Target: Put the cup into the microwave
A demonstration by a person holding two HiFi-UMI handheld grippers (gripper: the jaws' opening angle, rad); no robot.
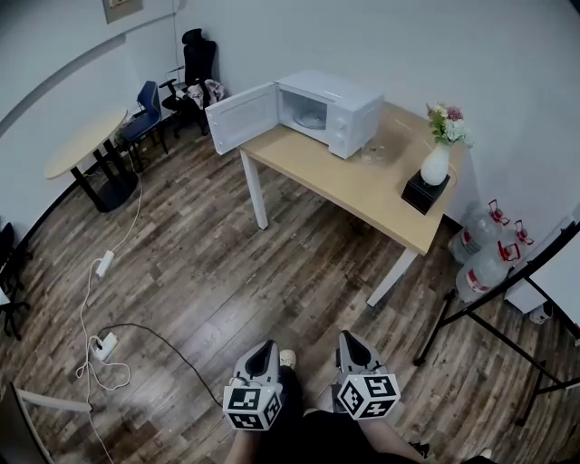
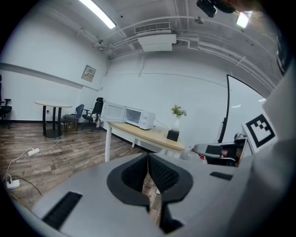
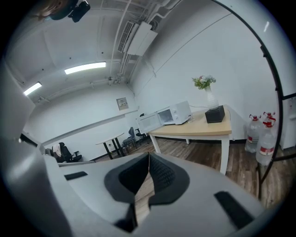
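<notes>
Clear cup (image 1: 370,155) stands on the worktop (image 1: 362,195) by the microwave (image 1: 331,111), about twelve o'clock from both closed, empty fingers (image 3: 163,176), well apart; right gripper (image 1: 352,340) nearer.

Bright, even light fills the room, thrown by ceiling strip lights (image 2: 98,14) that burn out to plain white in both gripper views. Shadows are faint and soft, with only a pale one on the wood floor (image 1: 227,272) under the surface (image 1: 362,186). The head view bends the walls into curves. Each gripper view sits in a round frame with black corners. Close up, the left claw (image 2: 148,159) and right claw (image 3: 149,157) look slightly soft, the far room crisper
</notes>
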